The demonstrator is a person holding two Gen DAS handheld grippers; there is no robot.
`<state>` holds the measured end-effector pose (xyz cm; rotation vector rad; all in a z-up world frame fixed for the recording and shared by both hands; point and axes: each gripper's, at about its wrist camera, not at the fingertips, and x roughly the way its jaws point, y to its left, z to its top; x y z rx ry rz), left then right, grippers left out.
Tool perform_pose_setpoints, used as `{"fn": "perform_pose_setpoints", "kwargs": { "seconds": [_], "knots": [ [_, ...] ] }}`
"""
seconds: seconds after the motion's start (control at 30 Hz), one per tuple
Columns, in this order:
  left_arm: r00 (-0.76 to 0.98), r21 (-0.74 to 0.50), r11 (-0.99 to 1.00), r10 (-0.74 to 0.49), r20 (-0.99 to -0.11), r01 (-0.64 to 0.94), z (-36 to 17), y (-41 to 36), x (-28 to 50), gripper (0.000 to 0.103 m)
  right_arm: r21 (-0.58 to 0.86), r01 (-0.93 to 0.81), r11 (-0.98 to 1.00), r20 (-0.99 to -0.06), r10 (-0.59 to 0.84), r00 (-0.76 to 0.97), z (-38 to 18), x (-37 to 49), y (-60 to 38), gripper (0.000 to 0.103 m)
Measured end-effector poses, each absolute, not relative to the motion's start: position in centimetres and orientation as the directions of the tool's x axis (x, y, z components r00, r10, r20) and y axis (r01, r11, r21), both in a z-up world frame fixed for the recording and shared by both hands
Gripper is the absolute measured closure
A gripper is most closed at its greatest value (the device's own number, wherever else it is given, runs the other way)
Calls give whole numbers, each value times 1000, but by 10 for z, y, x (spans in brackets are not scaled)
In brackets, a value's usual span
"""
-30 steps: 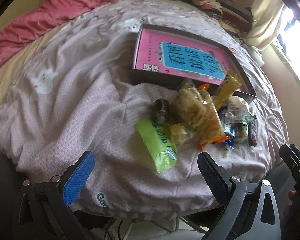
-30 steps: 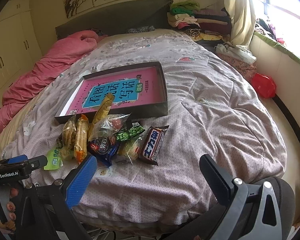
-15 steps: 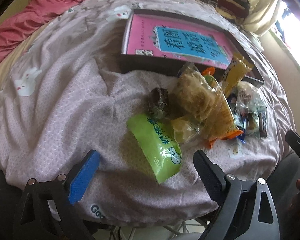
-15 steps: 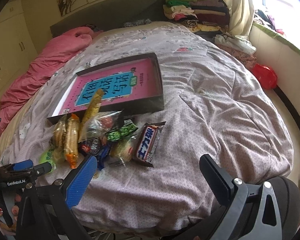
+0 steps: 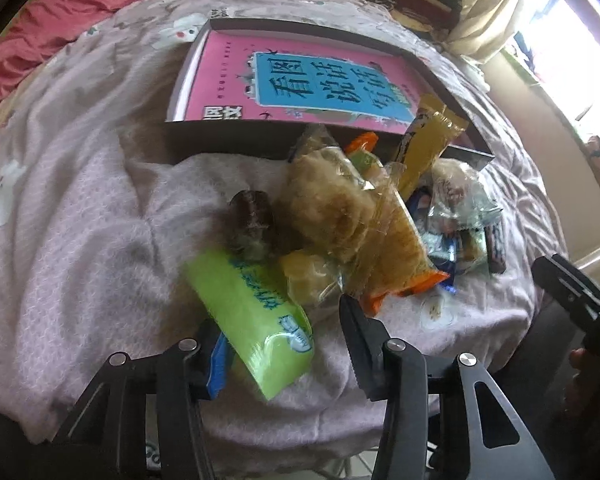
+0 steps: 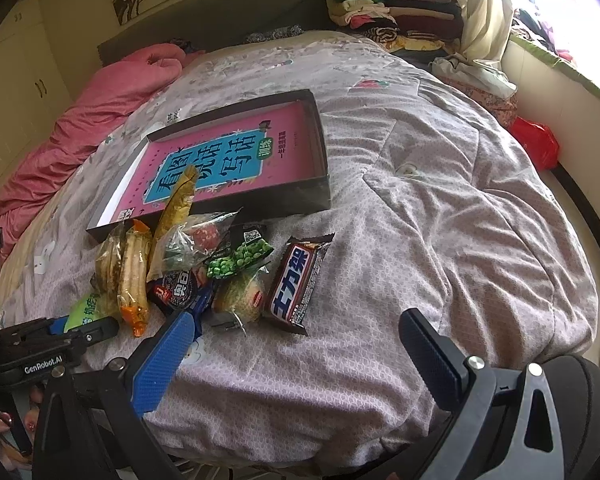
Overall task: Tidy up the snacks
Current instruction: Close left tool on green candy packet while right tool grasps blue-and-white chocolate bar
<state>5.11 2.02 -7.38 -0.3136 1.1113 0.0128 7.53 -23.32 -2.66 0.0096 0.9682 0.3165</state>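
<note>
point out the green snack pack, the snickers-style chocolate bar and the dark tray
green snack pack [image 5: 256, 316], left wrist view, middle of its wrapper
chocolate bar [image 6: 296, 282], right wrist view, centre of its printed face
dark tray [image 6: 320, 148], right wrist view, its right wall

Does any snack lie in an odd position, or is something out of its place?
Yes. The yellow packet leans tilted over the near wall of the black box, half in and half out. The other snacks lie heaped on the quilt outside the box.

Colours on the bed

The snack bag is bright green, the book pink and blue, the chocolate bar brown, the blanket pale purple with tiny dots.
</note>
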Motion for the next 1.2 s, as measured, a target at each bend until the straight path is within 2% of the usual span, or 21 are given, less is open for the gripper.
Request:
{"fn": "perform_pose_setpoints", "kwargs": {
  "seconds": [0.1, 0.47, 0.53, 0.6, 0.67, 0.73, 0.87, 0.97, 1.03, 1.17, 1.2],
  "knots": [
    [459, -287, 949, -198, -866, -133, -75, 16, 55, 58, 152, -258, 954, -809, 270, 522, -29, 78, -234, 0],
    [450, -321, 941, -244, -859, -103, -86, 14, 75, 62, 181, -229, 956, -838, 272, 473, -46, 100, -239, 1],
    [450, -318, 943, -242, -860, -100, -87, 13, 77, 65, 186, -219, 958, -844, 270, 464, -50, 105, -240, 11],
    [451, -319, 942, -243, -859, -101, -88, 13, 79, 66, 187, -207, 960, -852, 264, 453, -55, 111, -241, 14],
    [452, -323, 941, -246, -857, -102, -89, 14, 80, 67, 187, -209, 960, -858, 263, 441, -60, 115, -238, 22],
    [455, -326, 940, -249, -855, -98, -89, 16, 78, 67, 178, -214, 960, -864, 257, 433, -64, 119, -235, 35],
    [457, -325, 941, -250, -854, -92, -87, 15, 78, 67, 169, -233, 958, -871, 256, 419, -71, 128, -227, 42],
    [459, -335, 938, -259, -850, -90, -87, 18, 74, 67, 154, -250, 956, -872, 250, 421, -73, 136, -221, 52],
    [461, -340, 937, -265, -847, -86, -86, 20, 72, 68, 137, -265, 955, -875, 242, 419, -77, 142, -216, 62],
    [461, -342, 936, -269, -846, -81, -86, 21, 68, 69, 112, -304, 946, -868, 242, 434, -77, 143, -211, 68],
    [461, -340, 937, -268, -846, -79, -85, 21, 68, 69, 119, -304, 945, -861, 251, 443, -75, 141, -213, 73]
  ]
}}
